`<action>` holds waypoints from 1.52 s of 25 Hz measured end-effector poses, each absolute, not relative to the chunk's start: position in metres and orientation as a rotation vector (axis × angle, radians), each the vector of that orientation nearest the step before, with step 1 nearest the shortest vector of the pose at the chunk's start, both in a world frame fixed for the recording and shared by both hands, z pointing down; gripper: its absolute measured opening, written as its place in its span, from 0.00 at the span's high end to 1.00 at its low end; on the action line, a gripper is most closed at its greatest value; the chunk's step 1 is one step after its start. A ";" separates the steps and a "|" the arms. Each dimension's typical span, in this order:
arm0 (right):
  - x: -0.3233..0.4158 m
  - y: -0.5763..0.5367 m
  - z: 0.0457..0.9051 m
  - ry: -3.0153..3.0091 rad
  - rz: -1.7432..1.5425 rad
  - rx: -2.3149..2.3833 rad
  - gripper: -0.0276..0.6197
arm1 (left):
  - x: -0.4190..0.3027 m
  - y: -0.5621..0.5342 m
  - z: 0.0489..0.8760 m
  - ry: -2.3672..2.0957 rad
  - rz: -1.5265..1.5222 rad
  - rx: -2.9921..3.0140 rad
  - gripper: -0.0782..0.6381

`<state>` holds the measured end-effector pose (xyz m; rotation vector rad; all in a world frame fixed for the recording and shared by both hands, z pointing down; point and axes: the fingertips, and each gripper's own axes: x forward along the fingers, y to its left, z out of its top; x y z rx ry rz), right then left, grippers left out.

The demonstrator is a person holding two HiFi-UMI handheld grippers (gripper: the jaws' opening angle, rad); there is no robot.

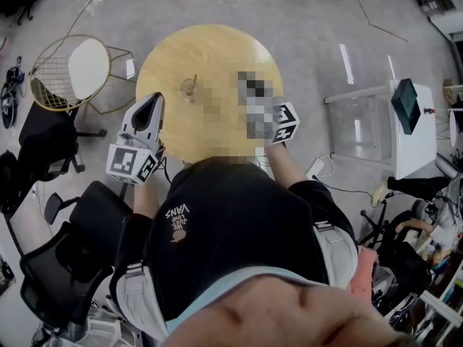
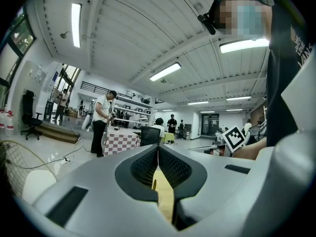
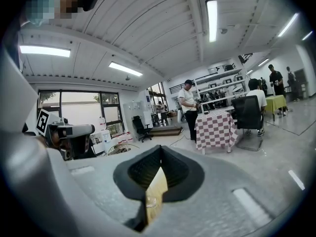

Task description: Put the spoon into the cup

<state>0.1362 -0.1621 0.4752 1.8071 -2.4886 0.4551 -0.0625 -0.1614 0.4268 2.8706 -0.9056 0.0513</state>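
Note:
A small clear cup (image 1: pixel 189 89) stands on the round wooden table (image 1: pixel 217 49), left of its middle. A thin stick-like thing rises from the cup; it is too small to tell whether this is the spoon. My left gripper (image 1: pixel 153 101) hovers at the table's left edge, pointing toward the cup and a short way from it. Its jaws are shut with nothing between them (image 2: pixel 158 151). Only the marker cube (image 1: pixel 285 122) of my right gripper shows in the head view, near the table's right front. In its own view that gripper (image 3: pixel 160 154) is shut and empty.
A gold wire chair (image 1: pixel 69 71) with a white cushion stands left of the table. Black office chairs (image 1: pixel 65 251) crowd the lower left. A clear chair (image 1: pixel 359 125) and a white stand (image 1: pixel 409 132) sit to the right. People and a checkered table (image 3: pixel 217 127) are far off.

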 end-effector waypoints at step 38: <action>0.141 -0.137 0.475 -2.445 0.449 1.769 0.96 | -0.031 -0.157 0.432 -0.774 0.098 2.889 0.89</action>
